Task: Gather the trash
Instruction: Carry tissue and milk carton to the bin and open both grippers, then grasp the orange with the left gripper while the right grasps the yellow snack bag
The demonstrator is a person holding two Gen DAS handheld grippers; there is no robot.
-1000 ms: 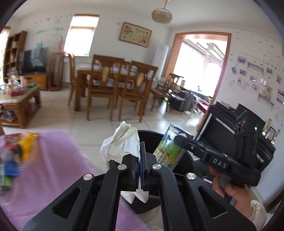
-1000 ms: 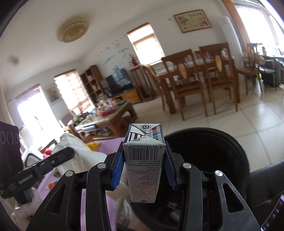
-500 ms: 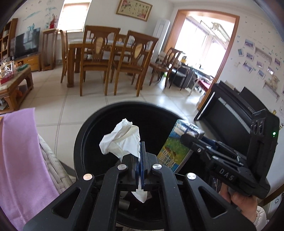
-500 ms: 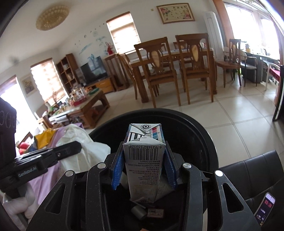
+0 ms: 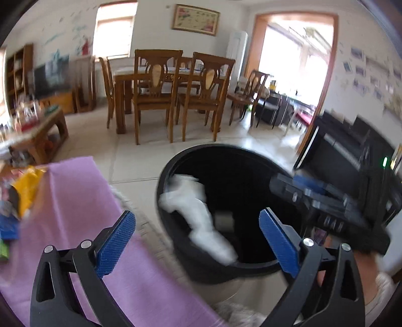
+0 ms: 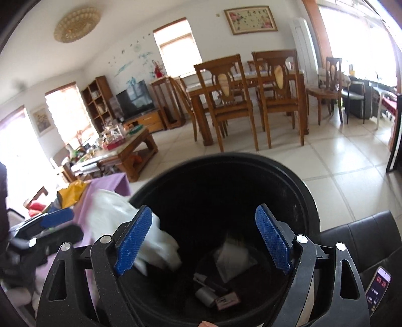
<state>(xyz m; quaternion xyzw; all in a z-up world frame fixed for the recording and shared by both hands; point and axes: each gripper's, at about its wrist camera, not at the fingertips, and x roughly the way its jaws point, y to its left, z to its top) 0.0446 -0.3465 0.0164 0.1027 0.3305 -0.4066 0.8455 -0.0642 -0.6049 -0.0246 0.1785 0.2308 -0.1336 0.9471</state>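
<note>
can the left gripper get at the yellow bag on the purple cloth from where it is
Probably yes: the left gripper has its jaws open and empty, and the purple cloth between it and the yellow bag looks bare.

- A home's living and dining room is showing here: a brown wooden dining table point(image 6: 253, 83) with carved high-backed wooden chairs point(image 6: 223, 100) is standing at twelve o'clock on pale floor tiles point(image 6: 339, 161).
- A black flat television point(image 6: 135, 100) is sitting on a low wooden cabinet at ten o'clock, beside an open wooden bookshelf point(image 6: 96, 100).
- A cluttered wooden coffee table point(image 6: 125, 148) is lying at nine o'clock.
- A framed floral picture point(image 6: 250, 20) is hanging at one o'clock, a round beaded ceiling lamp point(image 6: 76, 24) at eleven.
- A black upright piano point(image 5: 351, 153) is standing at three o'clock in the left wrist view.
</note>
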